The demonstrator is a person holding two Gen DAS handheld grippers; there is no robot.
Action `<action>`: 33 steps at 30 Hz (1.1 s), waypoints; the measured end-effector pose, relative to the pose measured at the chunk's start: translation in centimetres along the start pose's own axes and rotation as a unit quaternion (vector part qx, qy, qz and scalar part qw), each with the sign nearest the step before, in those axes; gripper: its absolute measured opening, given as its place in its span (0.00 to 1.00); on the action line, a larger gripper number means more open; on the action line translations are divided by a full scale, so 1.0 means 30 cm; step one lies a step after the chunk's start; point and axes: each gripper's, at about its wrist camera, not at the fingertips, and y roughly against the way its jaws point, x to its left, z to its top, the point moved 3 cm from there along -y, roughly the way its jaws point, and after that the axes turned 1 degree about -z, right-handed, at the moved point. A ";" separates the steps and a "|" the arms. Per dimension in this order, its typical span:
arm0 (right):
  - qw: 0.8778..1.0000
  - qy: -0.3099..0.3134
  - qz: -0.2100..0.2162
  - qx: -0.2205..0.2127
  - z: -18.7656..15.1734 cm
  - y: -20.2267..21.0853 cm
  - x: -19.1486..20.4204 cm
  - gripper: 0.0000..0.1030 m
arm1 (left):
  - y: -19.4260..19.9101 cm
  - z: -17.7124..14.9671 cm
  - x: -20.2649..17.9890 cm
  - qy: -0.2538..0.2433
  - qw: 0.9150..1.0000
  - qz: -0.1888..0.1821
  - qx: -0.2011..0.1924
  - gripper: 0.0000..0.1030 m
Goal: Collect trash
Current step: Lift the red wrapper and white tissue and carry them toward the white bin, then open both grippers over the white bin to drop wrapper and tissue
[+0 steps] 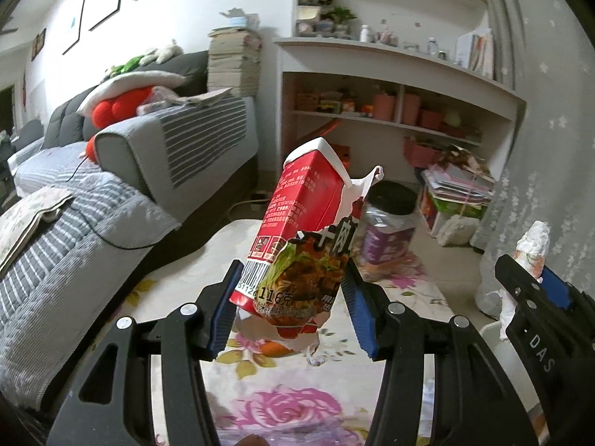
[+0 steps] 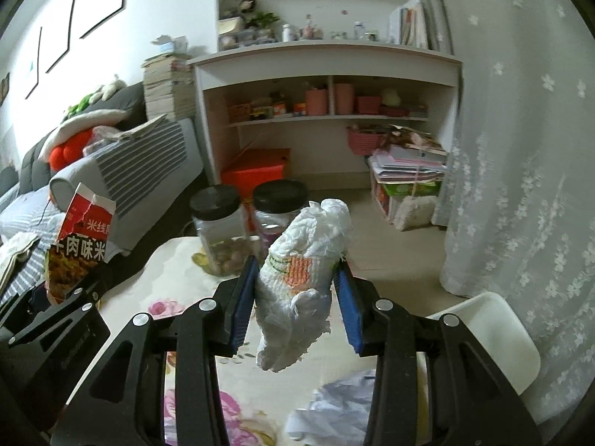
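Pinching the torn red noodle carton (image 1: pixel 293 230) near its lower end, the left gripper (image 1: pixel 292 308) holds it above the floral tabletop (image 1: pixel 178 297); light, crushable card. The right gripper (image 2: pixel 297 303) squeezes a soft crumpled paper wad (image 2: pixel 305 260) mid-body, over the table's right edge.

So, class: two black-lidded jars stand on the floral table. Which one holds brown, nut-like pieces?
The clear jar nearer the sofa; brown pieces lie in its bottom. The other jar carries a purple label.

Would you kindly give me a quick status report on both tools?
Left tool shut on torn red box. Right tool shut on crumpled tissue. Both lifted above table. Nothing blocking.
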 end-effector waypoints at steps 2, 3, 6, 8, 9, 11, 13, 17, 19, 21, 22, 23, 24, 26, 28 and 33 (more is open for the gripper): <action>1.000 -0.007 -0.005 -0.002 0.003 0.010 -0.034 0.38 | 0.009 0.004 -0.040 -0.007 1.000 -0.007 -0.002 0.51; 1.000 -0.011 -0.008 -0.004 0.005 0.017 -0.056 0.38 | 0.012 0.004 -0.056 -0.009 1.000 -0.010 -0.002 0.51; 1.000 -0.022 -0.017 -0.007 0.008 0.029 -0.111 0.38 | 0.022 0.006 -0.112 -0.017 1.000 -0.018 -0.003 0.51; 0.999 -0.028 -0.022 -0.008 0.009 0.037 -0.146 0.38 | 0.027 0.007 -0.151 -0.023 0.999 -0.025 -0.003 0.51; 0.999 -0.032 -0.027 -0.010 0.010 0.042 -0.169 0.38 | 0.030 0.007 -0.168 -0.025 0.999 -0.028 -0.003 0.51; 0.999 -0.037 -0.034 -0.011 0.010 0.048 -0.205 0.38 | 0.036 0.003 -0.208 -0.033 0.999 -0.033 -0.004 0.51; 0.998 -0.047 -0.041 -0.009 0.008 0.049 -0.253 0.38 | 0.042 0.000 -0.245 -0.038 0.999 -0.037 -0.004 0.51; 0.997 -0.064 -0.052 -0.005 0.011 0.048 -0.326 0.38 | 0.045 -0.005 -0.318 -0.049 0.998 -0.049 -0.001 0.51; 0.996 -0.073 -0.060 -0.005 0.013 0.050 -0.369 0.38 | 0.046 -0.007 -0.360 -0.056 0.997 -0.055 0.000 0.51; 0.994 -0.085 -0.070 -0.002 0.015 0.049 -0.422 0.38 | 0.046 -0.009 -0.396 -0.062 0.996 -0.060 0.000 0.51; 0.993 -0.089 -0.073 0.000 0.015 0.049 -0.441 0.38 | 0.046 -0.010 -0.420 -0.065 0.996 -0.064 0.000 0.51; 0.993 -0.093 -0.077 0.002 0.015 0.048 -0.464 0.38 | 0.045 -0.010 -0.437 -0.068 0.995 -0.066 0.001 0.51; 0.992 -0.099 -0.083 0.005 0.017 0.044 -0.492 0.38 | 0.044 -0.010 -0.457 -0.071 0.995 -0.070 0.002 0.51; 0.990 -0.107 -0.091 0.011 0.018 0.040 -0.534 0.38 | 0.042 -0.014 -0.502 -0.076 0.994 -0.077 0.004 0.51; 0.988 -0.119 -0.099 0.016 0.021 0.035 -0.585 0.38 | 0.042 -0.018 -0.549 -0.083 0.993 -0.085 0.006 0.51; 0.981 -0.156 -0.116 0.020 0.024 0.038 -0.705 0.43 | 0.044 -0.030 -0.674 -0.104 0.989 -0.107 0.008 0.51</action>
